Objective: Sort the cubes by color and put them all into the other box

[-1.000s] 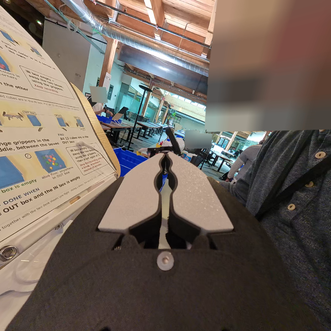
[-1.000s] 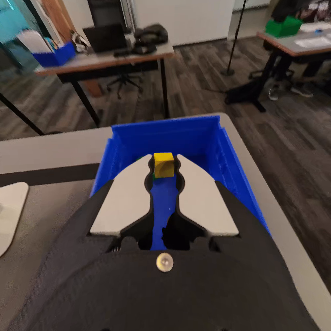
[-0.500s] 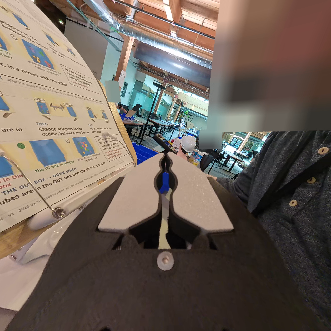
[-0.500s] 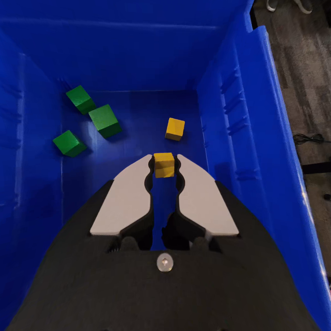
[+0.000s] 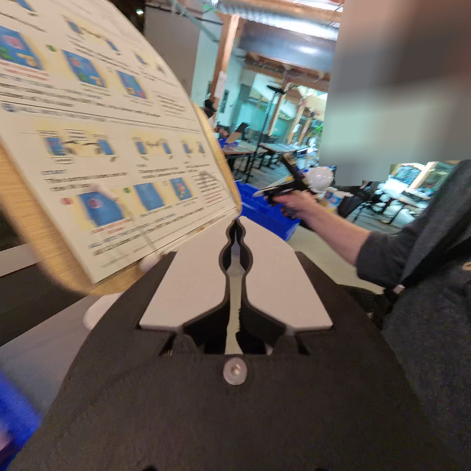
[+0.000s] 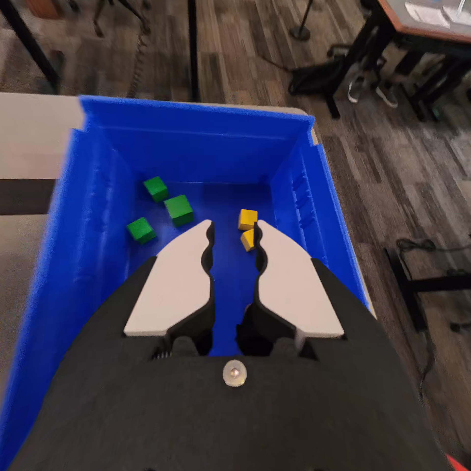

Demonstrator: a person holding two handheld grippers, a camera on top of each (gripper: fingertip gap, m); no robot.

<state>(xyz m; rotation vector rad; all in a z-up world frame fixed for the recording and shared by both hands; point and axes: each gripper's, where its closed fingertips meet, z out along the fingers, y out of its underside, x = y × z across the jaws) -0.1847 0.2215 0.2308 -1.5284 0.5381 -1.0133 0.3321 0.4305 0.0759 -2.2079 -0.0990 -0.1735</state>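
Right gripper [image 6: 234,225] hangs over the blue box [image 6: 193,142], jaws clearly apart, nothing between the pads, only blue floor of the box shows in the gap. Two yellow cubes lie on the box floor at the right side. The near yellow cube [image 6: 247,239] is tilted on an edge, just beside the inner edge of the right finger [image 6: 285,275] and partly hidden by it; cannot tell if it touches the fingertip. The far yellow cube [image 6: 247,218] sits flat just beyond it, close to the right fingertip, near the box's right wall. Three green cubes sit grouped on the left of the box floor, ahead and left of the left fingertip: one far [image 6: 155,188], one middle [image 6: 178,209], one near [image 6: 141,230]; all apart from the gripper. Box stands on the grey worktop [image 6: 30,142] at its corner.

Left gripper [image 5: 236,224] is away from the box, raised, jaws closed tip to tip with nothing held. It points past an instruction board [image 5: 102,132] on a stand toward the blue box's outer wall [image 5: 265,216], where a hand [image 5: 295,204] holds the other gripper over the box.
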